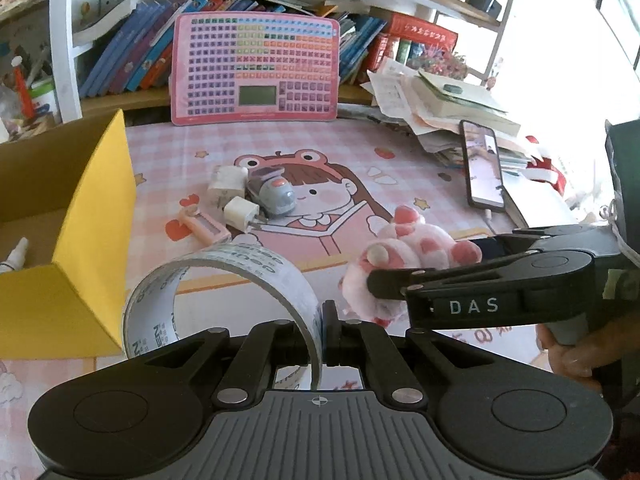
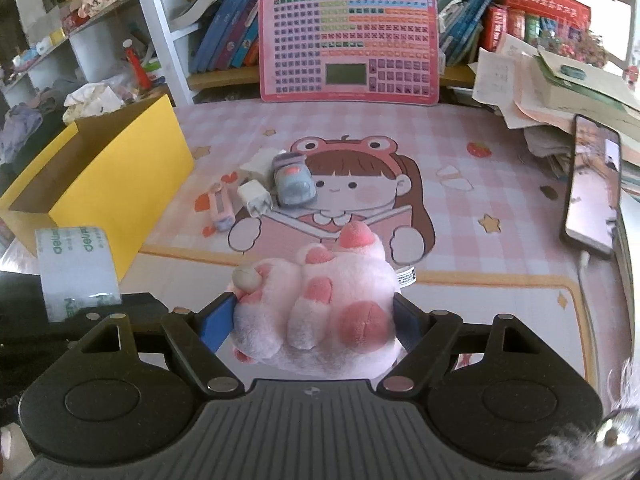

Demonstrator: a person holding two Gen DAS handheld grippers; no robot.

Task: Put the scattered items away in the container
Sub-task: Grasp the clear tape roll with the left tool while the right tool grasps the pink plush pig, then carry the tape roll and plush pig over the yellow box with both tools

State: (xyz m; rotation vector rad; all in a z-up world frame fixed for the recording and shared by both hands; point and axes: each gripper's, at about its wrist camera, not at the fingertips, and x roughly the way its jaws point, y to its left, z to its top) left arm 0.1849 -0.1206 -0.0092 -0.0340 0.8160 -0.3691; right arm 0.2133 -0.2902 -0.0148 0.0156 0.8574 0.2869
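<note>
1. Left gripper (image 1: 323, 334): fingers together on the wall of the tape roll (image 1: 224, 296), pinching one side of the ring. The roll stands on edge in my grip, hoop open toward the camera, hanging left of the fingers and clear of the mat.
2. Right gripper (image 2: 314, 320): fingers apart but pressed on both flanks of the plush paw (image 2: 320, 304); the toy fills the gap, toes pointing away from me.
3. Key relation: the yellow box (image 1: 92, 216) lies left of both hands. The left hand is the nearer; its roll already sits just beside the box's near corner. The right hand is further off, with the left gripper between it and the box. I judge the tape should go in first.
4. Box contents: open top, cardboard inside; one small white bottle (image 1: 14, 256) visible at the bottom. The rest of the interior is hidden.
5. Further out on the desk mat (image 2: 460, 216), still loose: two white chargers (image 1: 226, 186), a grey toy car (image 1: 272, 194), a pink clip-like item (image 1: 204, 228), bunched together near the box's far end.
</note>
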